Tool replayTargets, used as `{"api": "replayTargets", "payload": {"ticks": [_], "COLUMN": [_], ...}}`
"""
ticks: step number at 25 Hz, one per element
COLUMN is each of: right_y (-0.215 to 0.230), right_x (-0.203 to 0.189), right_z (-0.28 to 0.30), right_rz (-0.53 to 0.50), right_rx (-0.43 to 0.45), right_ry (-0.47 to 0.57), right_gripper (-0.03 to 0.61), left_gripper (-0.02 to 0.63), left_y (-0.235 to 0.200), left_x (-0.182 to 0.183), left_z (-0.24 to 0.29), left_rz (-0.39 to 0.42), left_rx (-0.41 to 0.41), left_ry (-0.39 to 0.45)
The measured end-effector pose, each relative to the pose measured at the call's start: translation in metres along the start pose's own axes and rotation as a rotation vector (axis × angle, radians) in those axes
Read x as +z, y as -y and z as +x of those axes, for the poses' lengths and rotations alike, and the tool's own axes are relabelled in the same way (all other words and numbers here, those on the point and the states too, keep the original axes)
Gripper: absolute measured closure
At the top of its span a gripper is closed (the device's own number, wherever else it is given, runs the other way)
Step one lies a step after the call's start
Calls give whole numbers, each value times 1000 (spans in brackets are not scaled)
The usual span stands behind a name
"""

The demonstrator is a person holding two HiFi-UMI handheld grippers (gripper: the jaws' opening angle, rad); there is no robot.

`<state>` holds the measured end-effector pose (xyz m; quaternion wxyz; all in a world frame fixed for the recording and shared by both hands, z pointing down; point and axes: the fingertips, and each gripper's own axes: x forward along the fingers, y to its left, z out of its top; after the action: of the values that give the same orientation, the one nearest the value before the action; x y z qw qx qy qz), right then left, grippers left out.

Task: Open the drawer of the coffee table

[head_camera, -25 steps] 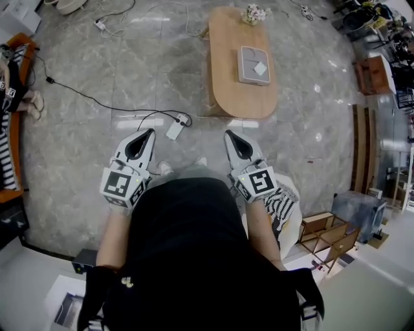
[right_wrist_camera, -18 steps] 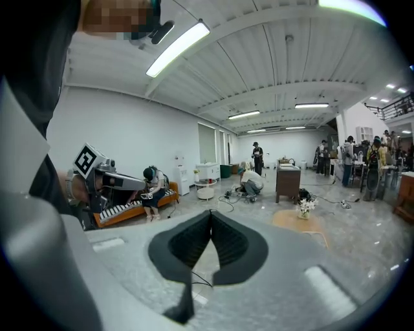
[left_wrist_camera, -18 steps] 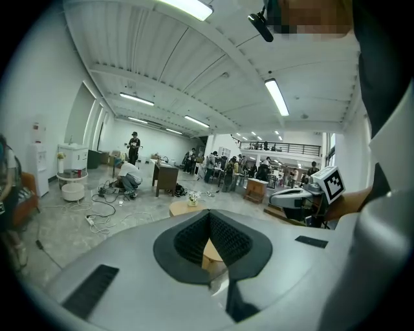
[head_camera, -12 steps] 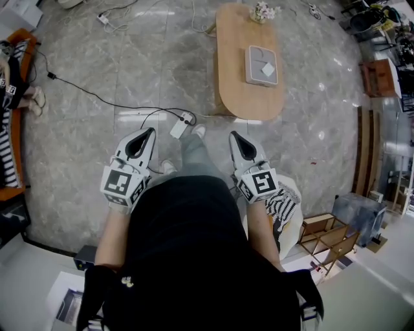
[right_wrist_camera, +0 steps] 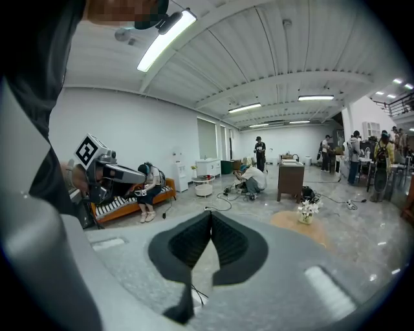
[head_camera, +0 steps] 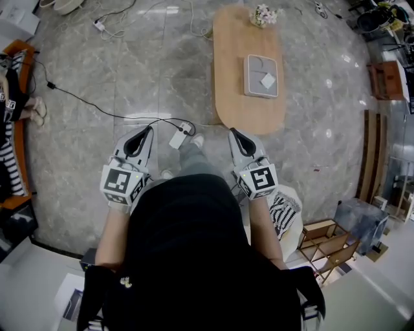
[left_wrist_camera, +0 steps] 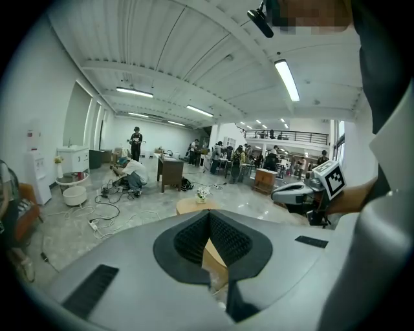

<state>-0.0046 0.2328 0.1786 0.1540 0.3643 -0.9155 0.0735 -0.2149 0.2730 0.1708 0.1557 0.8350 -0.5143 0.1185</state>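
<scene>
The oval wooden coffee table [head_camera: 240, 103] stands on the marble floor ahead of me, carrying a grey square box [head_camera: 261, 76] and a small flower pot [head_camera: 263, 15]. No drawer shows from above. My left gripper [head_camera: 149, 130] and right gripper [head_camera: 231, 132] are held side by side at waist height, short of the table's near end, both shut and empty. In the left gripper view the shut jaws [left_wrist_camera: 208, 213] point at the table [left_wrist_camera: 191, 205]. In the right gripper view the shut jaws [right_wrist_camera: 211, 214] point left of the table [right_wrist_camera: 294, 223].
A white power strip [head_camera: 177, 138] with black cable lies on the floor between the grippers, beside my foot [head_camera: 196, 139]. An orange sofa [head_camera: 14, 123] stands far left. Wooden frames [head_camera: 330, 239] and a box [head_camera: 359, 216] sit at the right. People work in the background.
I have stepped forward: the coffee table's near end has come closer to both grippers, and a foot now shows by the power strip. Both grippers stay shut and side by side.
</scene>
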Motion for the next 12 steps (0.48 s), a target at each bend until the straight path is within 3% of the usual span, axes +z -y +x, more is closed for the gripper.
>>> {"api": "replayTargets", "payload": {"ticks": [12], "right_y": [116], "right_x": [-13], "right_z": [38], "right_rz": [64], "right_rx": [1], "right_ry": [-2], "right_gripper": [580], "left_gripper": [601], "left_y": [-8], "left_x": [34], "left_z": [107], "left_rz": [68], "left_rx": [50], "left_ry": [-79]}}
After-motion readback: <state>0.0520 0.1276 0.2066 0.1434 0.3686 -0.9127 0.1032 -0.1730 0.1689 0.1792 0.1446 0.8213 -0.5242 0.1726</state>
